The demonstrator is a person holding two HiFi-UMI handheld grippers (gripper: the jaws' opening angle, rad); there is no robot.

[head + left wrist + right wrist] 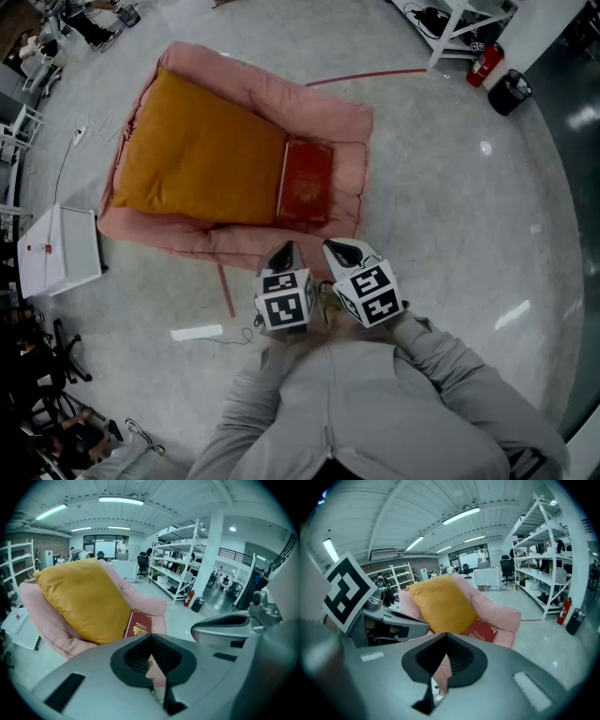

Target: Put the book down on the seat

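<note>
A red book [305, 181] with a gold emblem lies flat on the pink seat [309, 103], against the right edge of the orange cushion [197, 155]. My left gripper [284, 255] and right gripper [343, 251] hover side by side just in front of the seat's near edge, apart from the book. Both are shut with nothing in them. In the left gripper view, the book [138, 624] shows beyond the closed left gripper [151, 638], beside the cushion [84, 597]. The right gripper view has the book [480, 630] above the closed right gripper [446, 638].
A white box [58, 248] stands left of the seat. A white strip with a cable [197, 332] lies on the floor near my feet. At the far right are a fire extinguisher [485, 64], a black bin [509, 91] and white shelving [459, 23]. Red tape [366, 75] marks the floor.
</note>
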